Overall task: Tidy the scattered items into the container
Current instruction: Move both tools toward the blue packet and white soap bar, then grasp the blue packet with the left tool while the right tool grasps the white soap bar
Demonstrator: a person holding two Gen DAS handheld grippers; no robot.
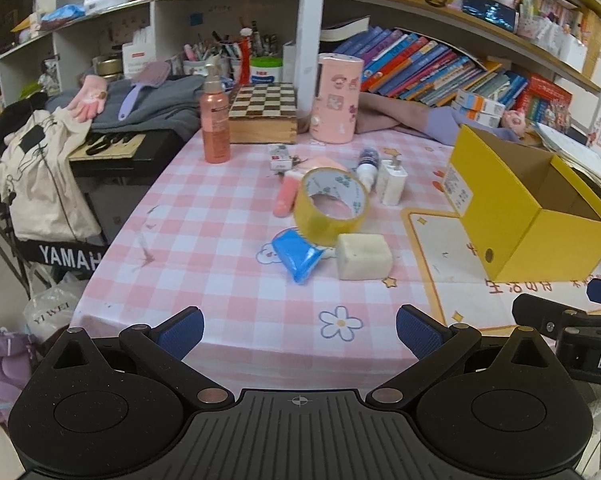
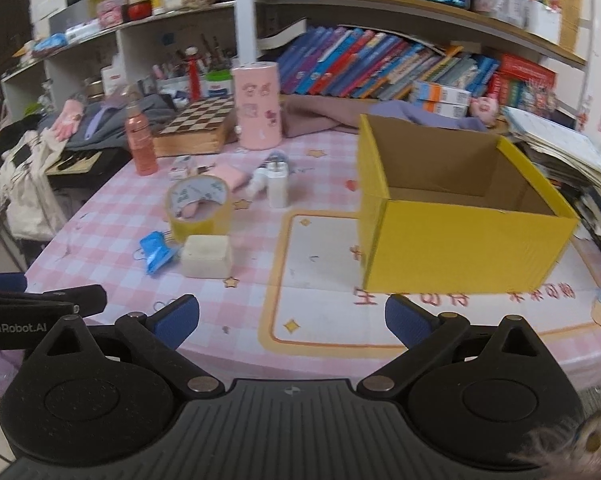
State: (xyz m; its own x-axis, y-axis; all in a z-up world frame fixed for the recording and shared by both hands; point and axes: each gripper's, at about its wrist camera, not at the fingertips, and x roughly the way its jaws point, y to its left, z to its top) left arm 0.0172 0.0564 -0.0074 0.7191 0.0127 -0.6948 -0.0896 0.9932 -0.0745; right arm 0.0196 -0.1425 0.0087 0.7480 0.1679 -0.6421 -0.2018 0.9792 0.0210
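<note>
An open yellow cardboard box (image 2: pixel 460 248) (image 1: pixel 528 216) stands on the right of the pink checked tablecloth, nothing visible inside. Left of it lie the scattered items: a yellow tape roll (image 1: pixel 331 206) (image 2: pixel 199 208), a white block (image 1: pixel 363 257) (image 2: pixel 206 256), a blue packet (image 1: pixel 297 255) (image 2: pixel 156 253), a white charger plug (image 1: pixel 391 181) (image 2: pixel 277 188), a small white bottle (image 1: pixel 367 166), a pink item (image 1: pixel 285 196) and a small box (image 1: pixel 279 157). My left gripper (image 1: pixel 299 330) is open near the table's front edge, holding nothing. My right gripper (image 2: pixel 292 320) is open too, short of the box.
At the back of the table stand a pink spray bottle (image 1: pixel 215 120), a wooden chessboard box (image 1: pixel 263 114) and a pink cylinder (image 1: pixel 336 98). Shelves of books (image 1: pixel 440 68) rise behind. Clothes and a bag pile up left of the table. Stacked papers (image 2: pixel 572 168) lie right of the box.
</note>
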